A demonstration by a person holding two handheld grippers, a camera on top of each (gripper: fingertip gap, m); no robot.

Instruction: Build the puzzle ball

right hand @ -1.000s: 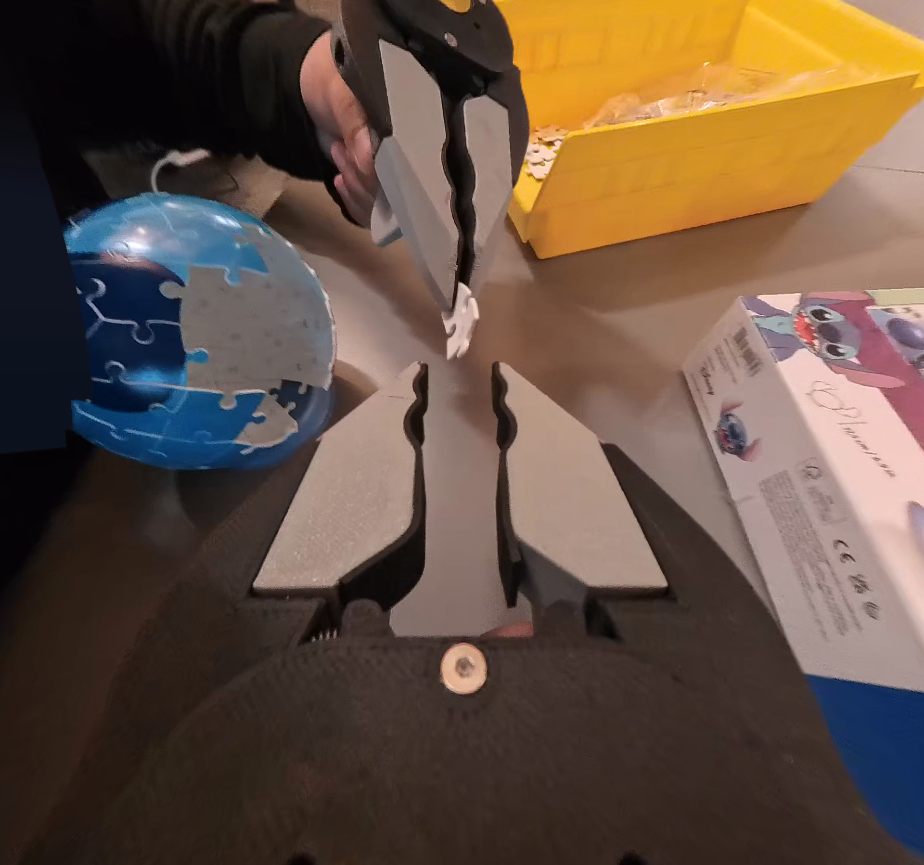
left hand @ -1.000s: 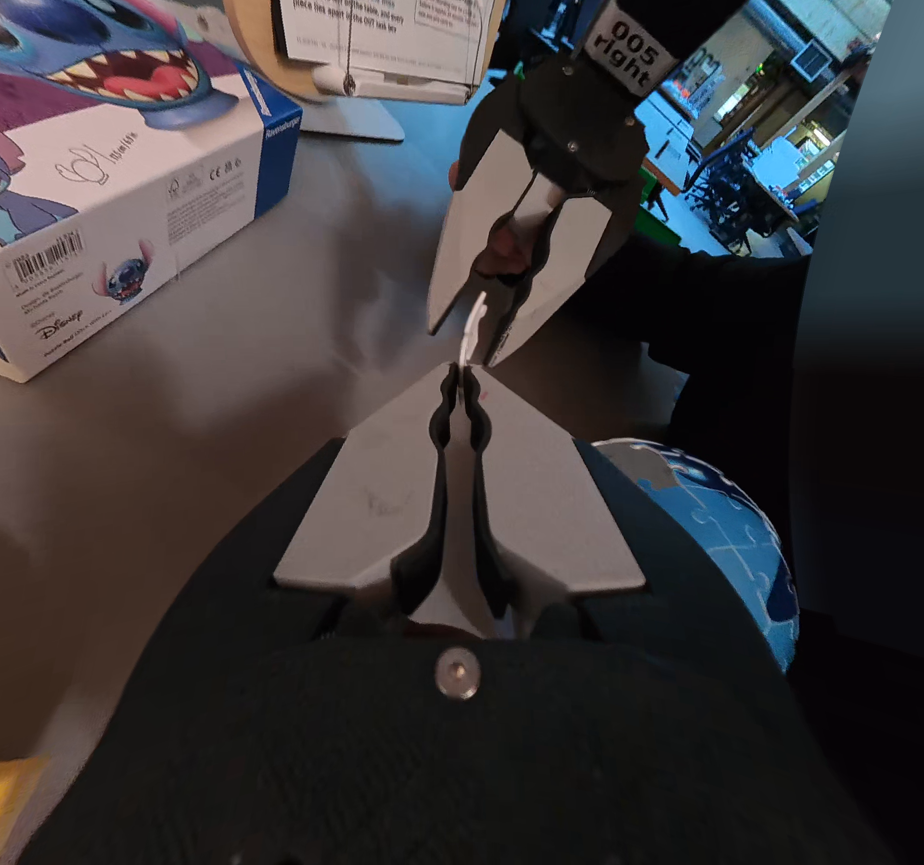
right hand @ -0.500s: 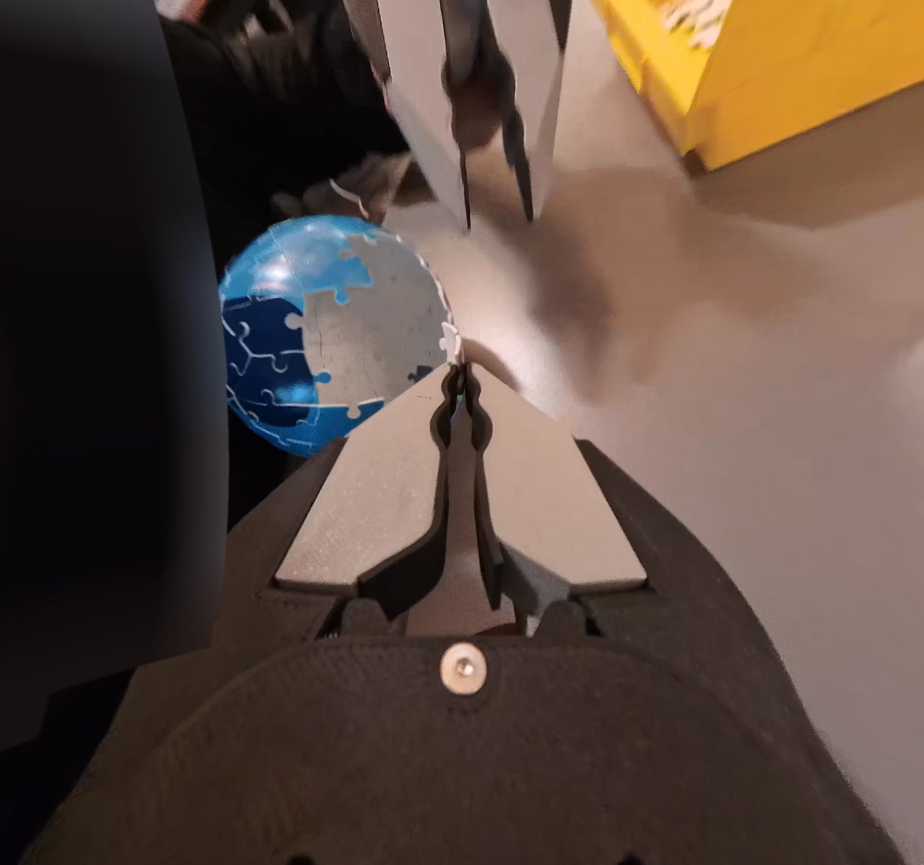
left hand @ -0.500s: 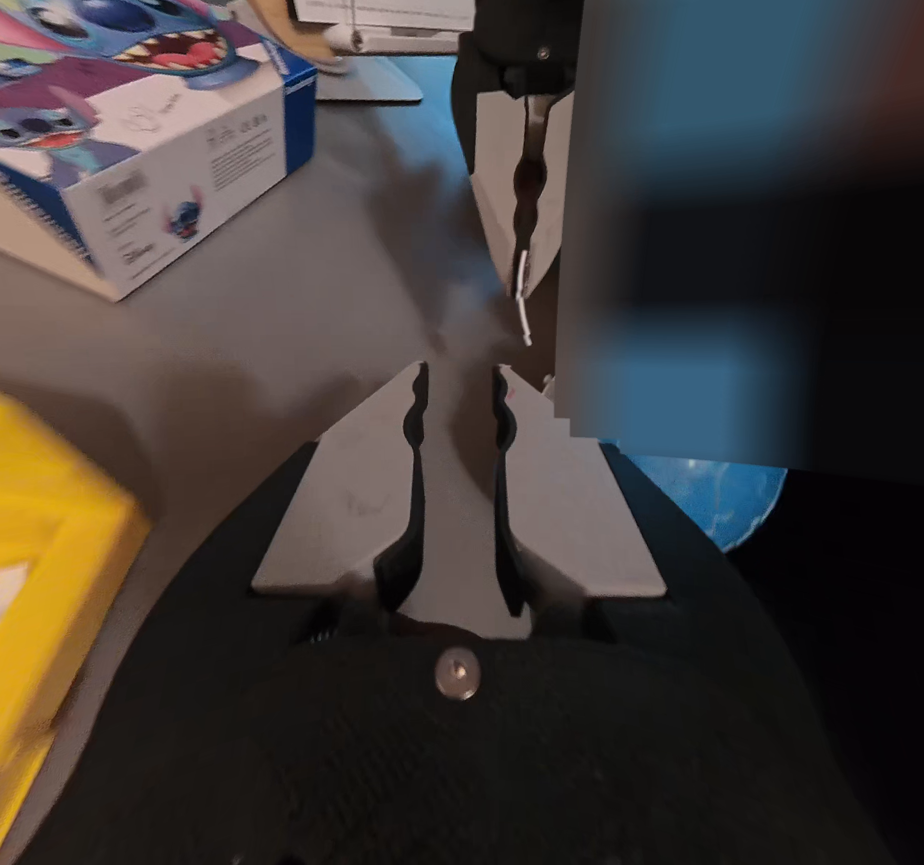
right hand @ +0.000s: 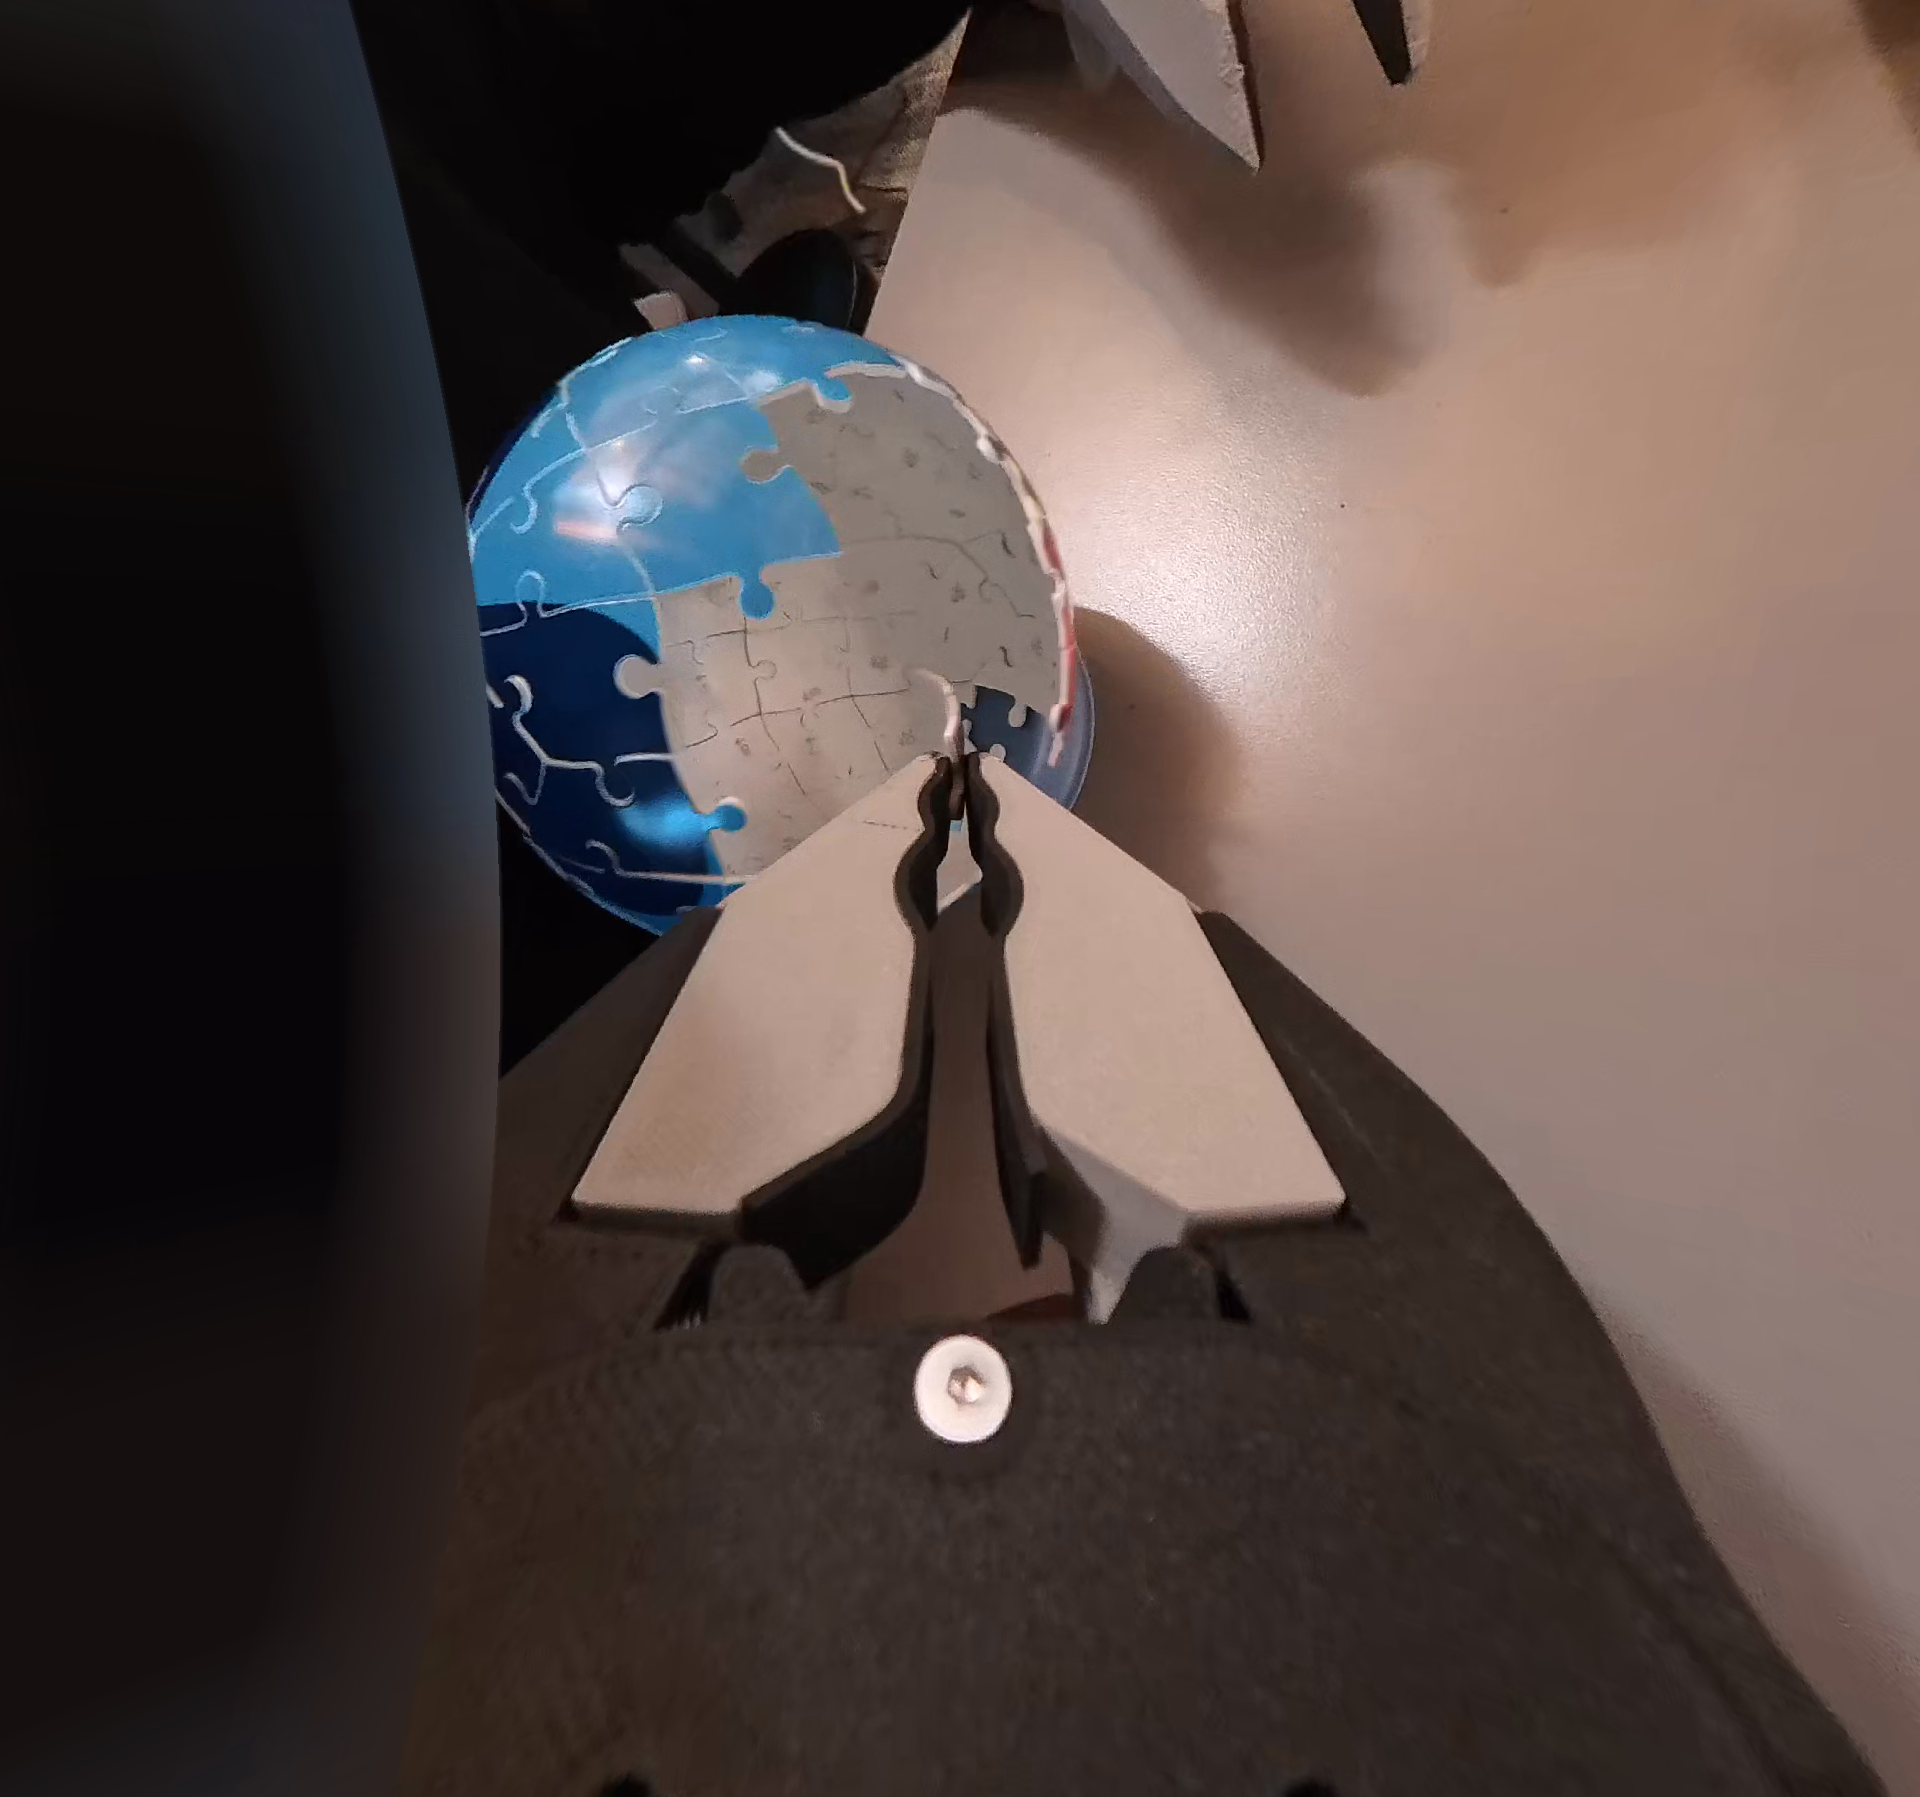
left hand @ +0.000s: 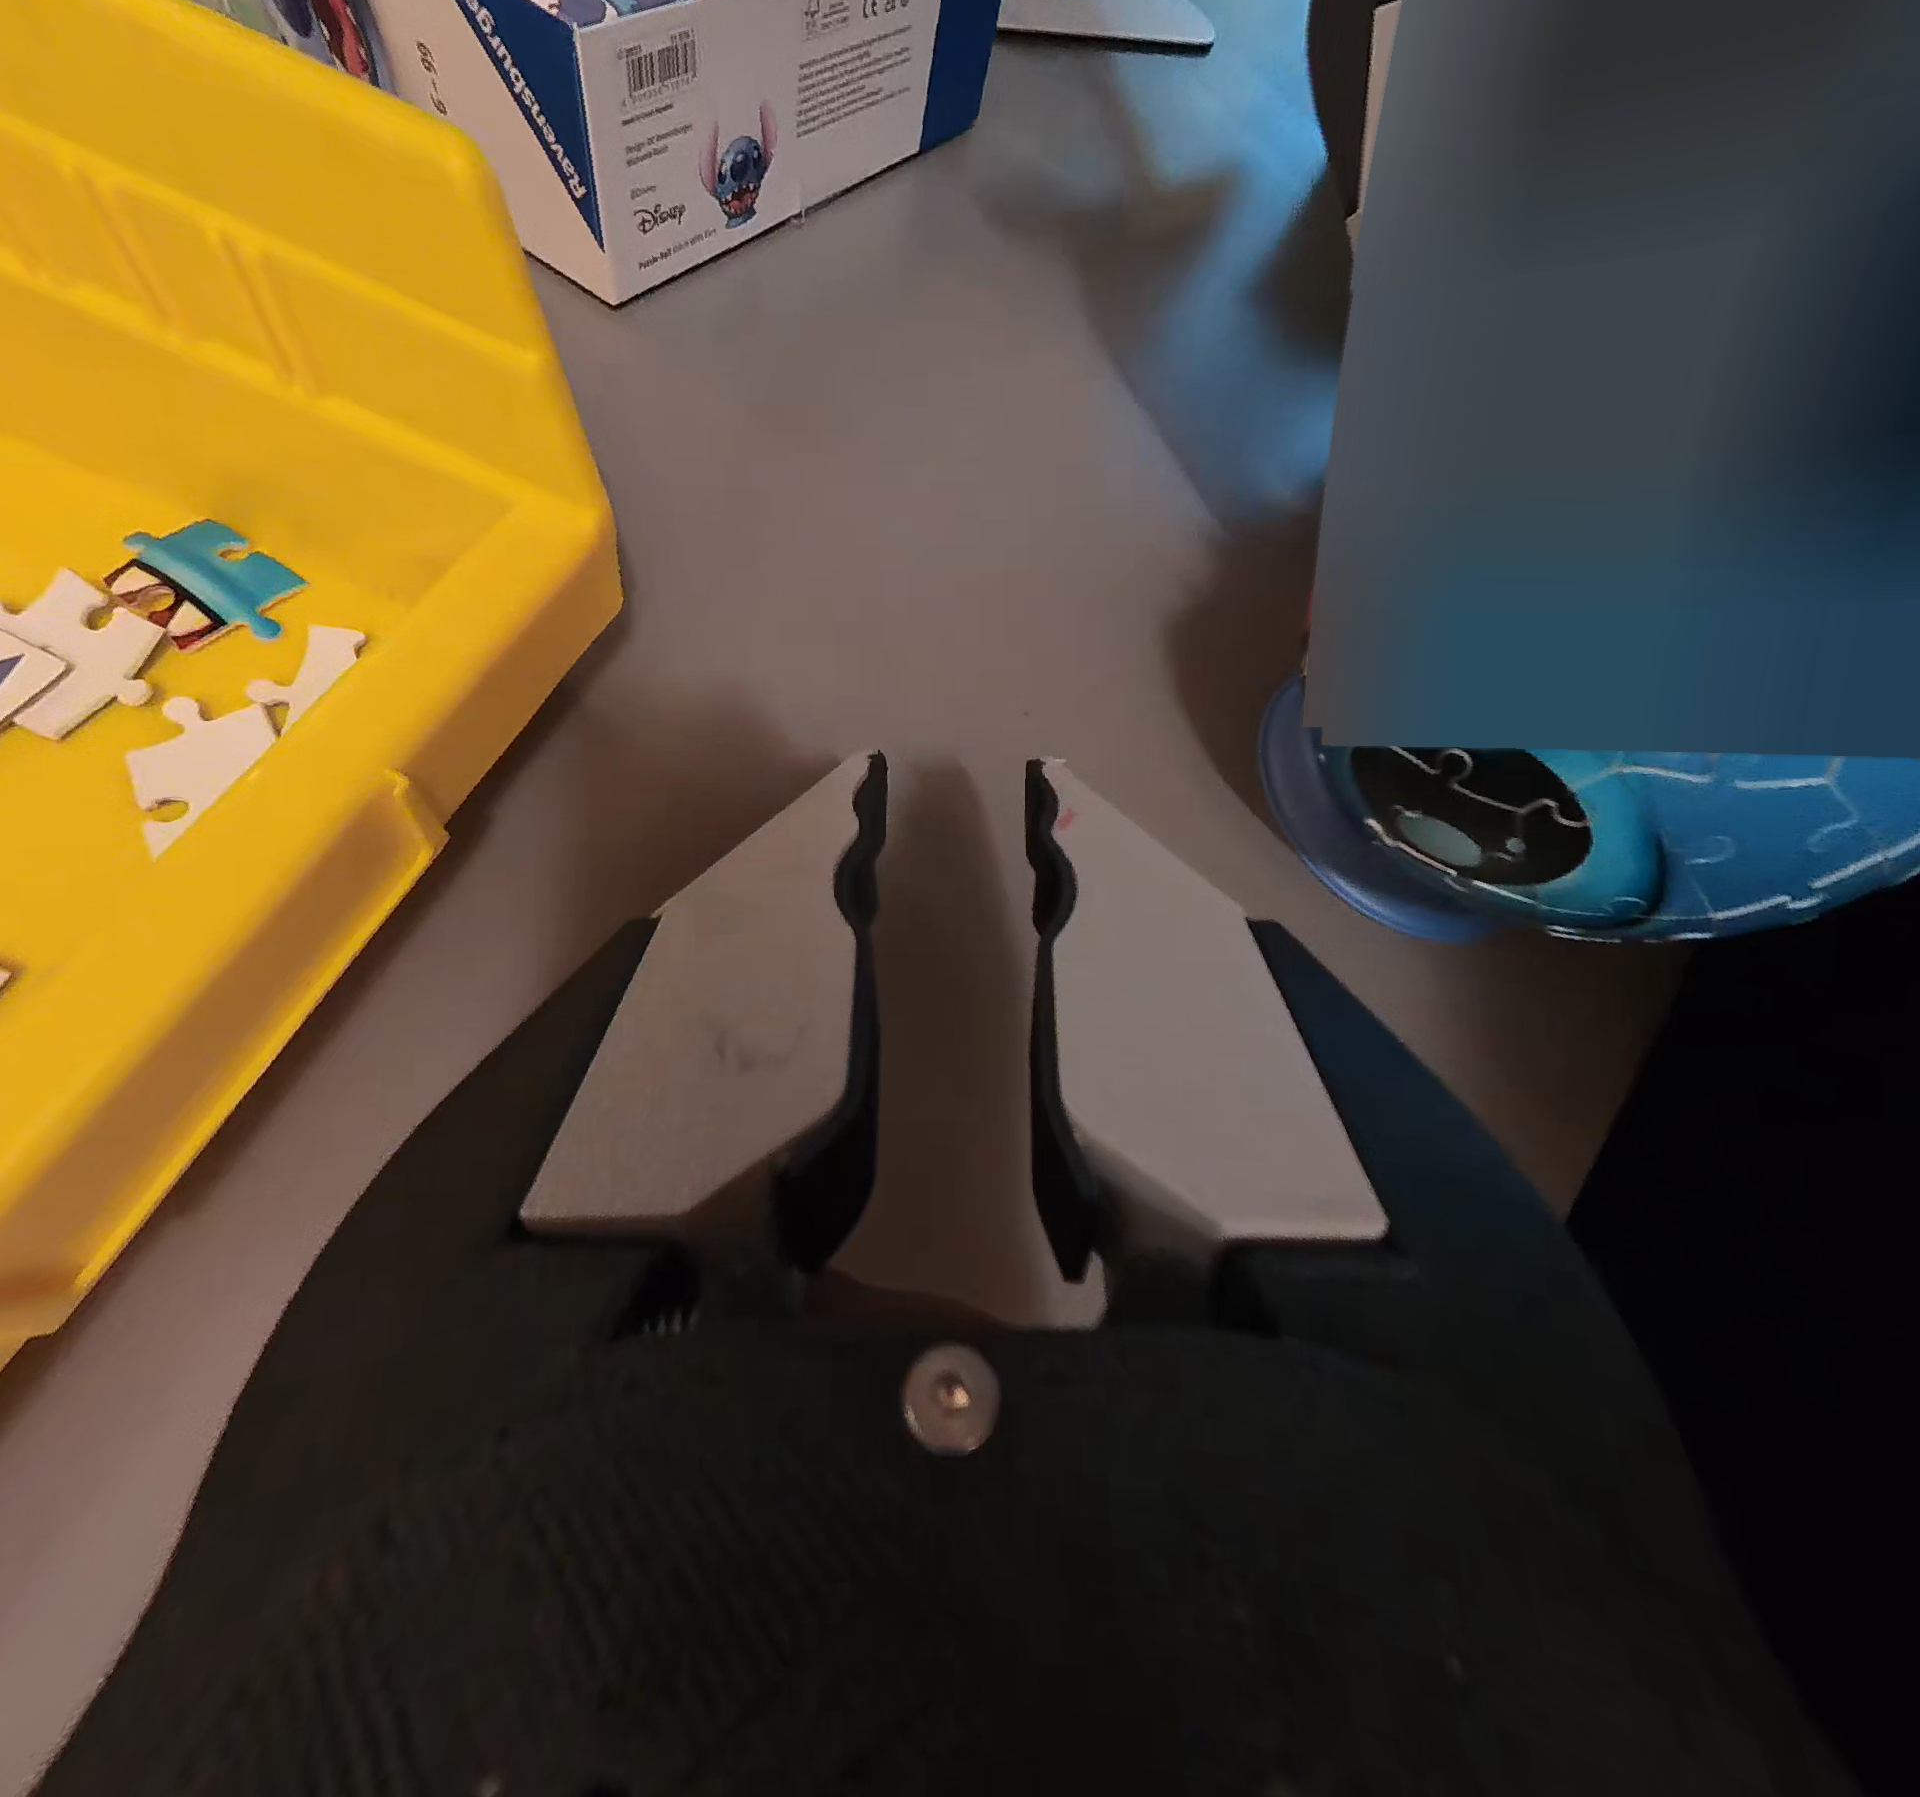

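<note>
Tabletop: right tongs point(right hand: 954, 760) now pinch piece point(right hand: 948, 713).

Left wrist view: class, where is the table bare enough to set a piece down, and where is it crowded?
Bare grey table lies between the yellow bin, the puzzle box and the puzzle ball. Inside the bin, loose pieces crowd the floor.
</note>
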